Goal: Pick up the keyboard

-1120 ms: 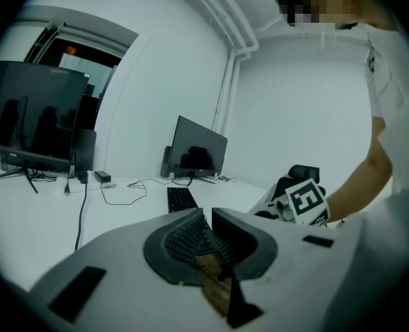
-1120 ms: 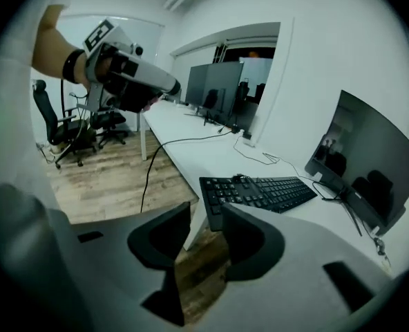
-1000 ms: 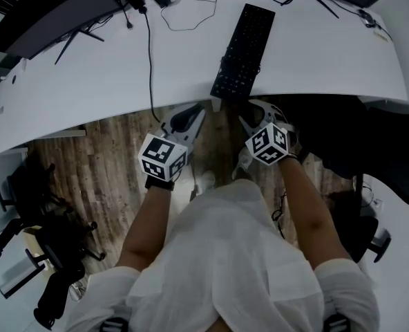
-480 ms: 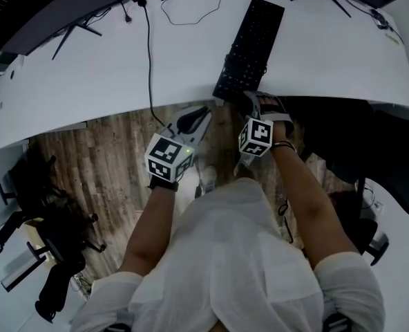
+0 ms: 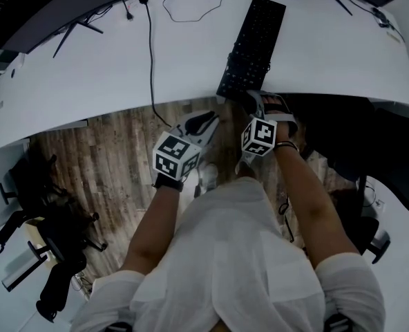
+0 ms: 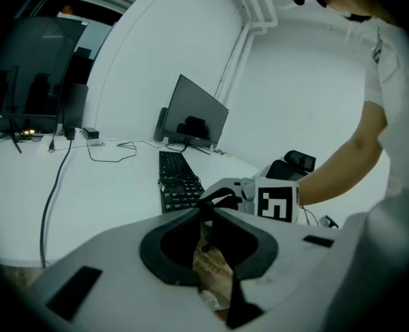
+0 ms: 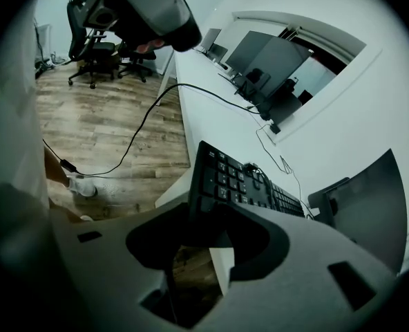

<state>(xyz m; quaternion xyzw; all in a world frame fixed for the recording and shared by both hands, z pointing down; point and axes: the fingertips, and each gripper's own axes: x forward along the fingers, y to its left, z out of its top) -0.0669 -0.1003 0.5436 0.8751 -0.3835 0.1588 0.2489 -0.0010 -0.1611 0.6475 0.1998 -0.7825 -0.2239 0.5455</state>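
The black keyboard [image 5: 253, 43] lies lengthwise on the white desk [image 5: 87, 81], its near end sticking out over the front edge. My right gripper [image 5: 253, 101] is at that near end. In the right gripper view the keyboard [image 7: 239, 178] end sits between the jaws of the right gripper [image 7: 211, 216], which are closing; I see no pad pressing on it. My left gripper [image 5: 208, 122] hangs just below the desk edge, left of the keyboard, shut and empty. In the left gripper view, the left gripper [image 6: 206, 209] points at the keyboard [image 6: 177, 182] and the right gripper [image 6: 260, 198].
A black cable [image 5: 149, 47] runs across the desk and hangs over its front edge, left of the keyboard. A monitor [image 6: 197, 113] stands behind the keyboard. Wood floor [image 5: 101, 164] lies under the desk, with black office chairs at the left [image 5: 45, 254] and right [image 5: 370, 158].
The right gripper rose to the keyboard's near end and rolled, then stayed there. The left gripper shifted a little right, toward the desk edge. The keyboard has not moved.
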